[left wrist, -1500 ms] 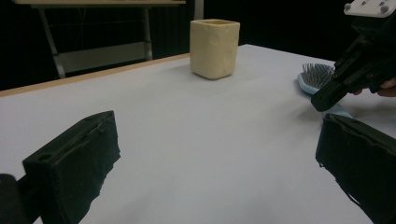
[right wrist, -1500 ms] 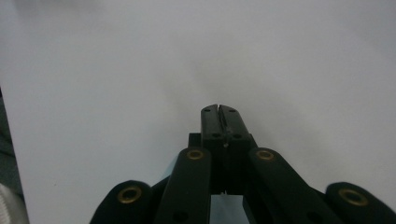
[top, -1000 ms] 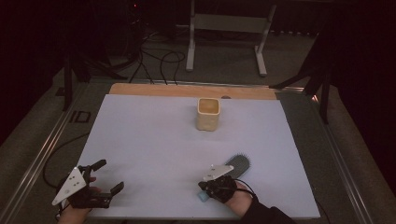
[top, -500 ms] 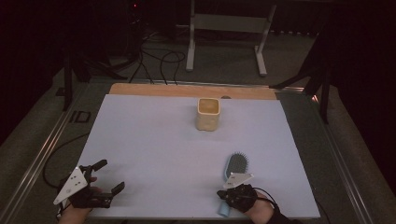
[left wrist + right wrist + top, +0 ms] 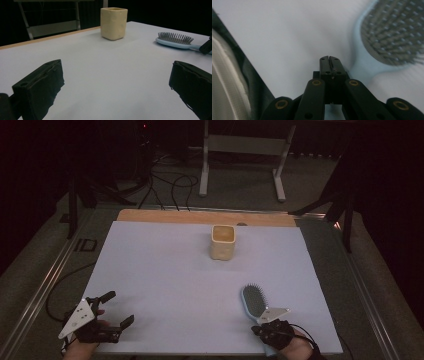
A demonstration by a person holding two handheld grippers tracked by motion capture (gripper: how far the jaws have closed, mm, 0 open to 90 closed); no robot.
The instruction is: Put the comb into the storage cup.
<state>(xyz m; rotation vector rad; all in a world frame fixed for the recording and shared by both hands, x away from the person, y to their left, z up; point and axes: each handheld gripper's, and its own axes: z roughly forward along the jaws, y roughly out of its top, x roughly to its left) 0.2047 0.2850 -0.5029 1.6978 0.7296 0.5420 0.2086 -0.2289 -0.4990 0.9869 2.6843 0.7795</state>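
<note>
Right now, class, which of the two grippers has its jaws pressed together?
The right gripper, beside the blue hairbrush, has its jaws closed with nothing between them. The left gripper stands wide open.

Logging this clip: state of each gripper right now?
Left gripper: open, empty.
Right gripper: shut, empty, beside the hairbrush handle.

Hairbrush (image 5: 254,301), cup (image 5: 223,242) on table (image 5: 160,265)

Left gripper (image 5: 117,92) jaws wide apart over white table (image 5: 112,75). Cream cup (image 5: 113,23) upright ahead. Blue brush (image 5: 176,41) at right, bristles up.
</note>
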